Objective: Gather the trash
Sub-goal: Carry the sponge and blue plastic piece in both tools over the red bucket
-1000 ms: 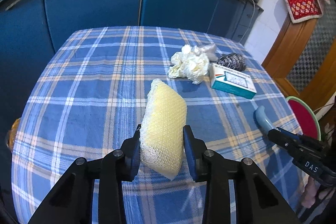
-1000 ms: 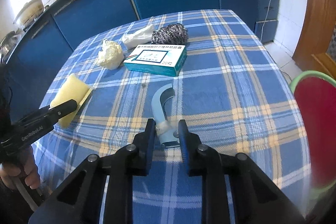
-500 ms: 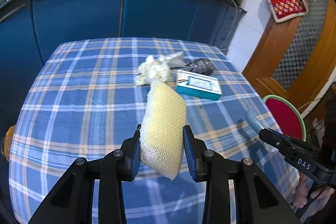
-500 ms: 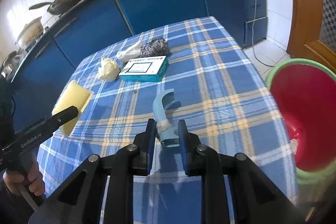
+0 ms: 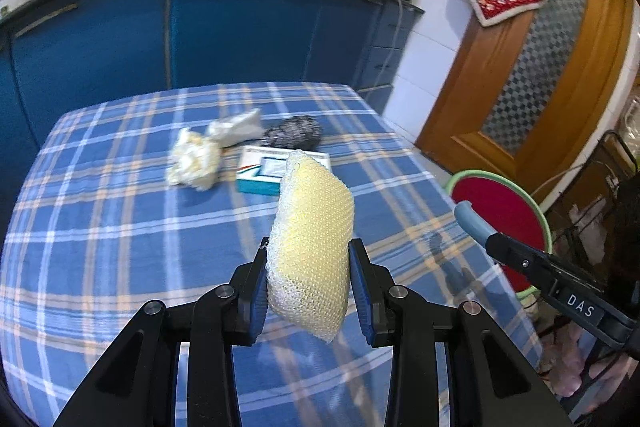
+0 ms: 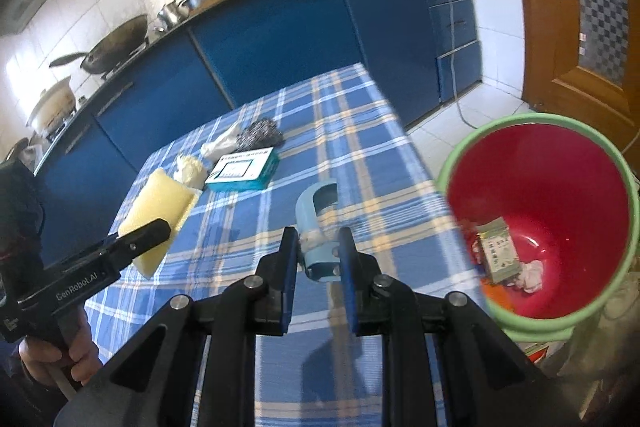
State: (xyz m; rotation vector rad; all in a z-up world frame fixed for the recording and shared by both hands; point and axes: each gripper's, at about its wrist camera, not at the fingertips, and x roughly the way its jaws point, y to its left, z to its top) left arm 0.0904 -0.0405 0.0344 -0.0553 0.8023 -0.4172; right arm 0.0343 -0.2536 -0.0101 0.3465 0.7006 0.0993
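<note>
My left gripper (image 5: 307, 285) is shut on a yellow mesh-covered sponge (image 5: 312, 239), held above the blue checked table (image 5: 100, 227). It also shows in the right wrist view (image 6: 158, 211). My right gripper (image 6: 318, 259) is shut on a light blue curved plastic piece (image 6: 316, 211), raised near the table's right edge; it also shows in the left wrist view (image 5: 472, 223). A red bin with a green rim (image 6: 552, 187) stands on the floor right of the table and holds a small box and scraps.
On the table lie crumpled tissue (image 5: 196, 161), a white plastic wrapper (image 5: 236, 125), a steel wool pad (image 5: 294, 133) and a teal and white box (image 5: 264, 175). Blue cabinets (image 5: 240, 27) stand behind. A wooden door (image 5: 540, 67) is at the right.
Both grippers rose off the table with their items and swung right. The red bin came into fuller view beside the right gripper.
</note>
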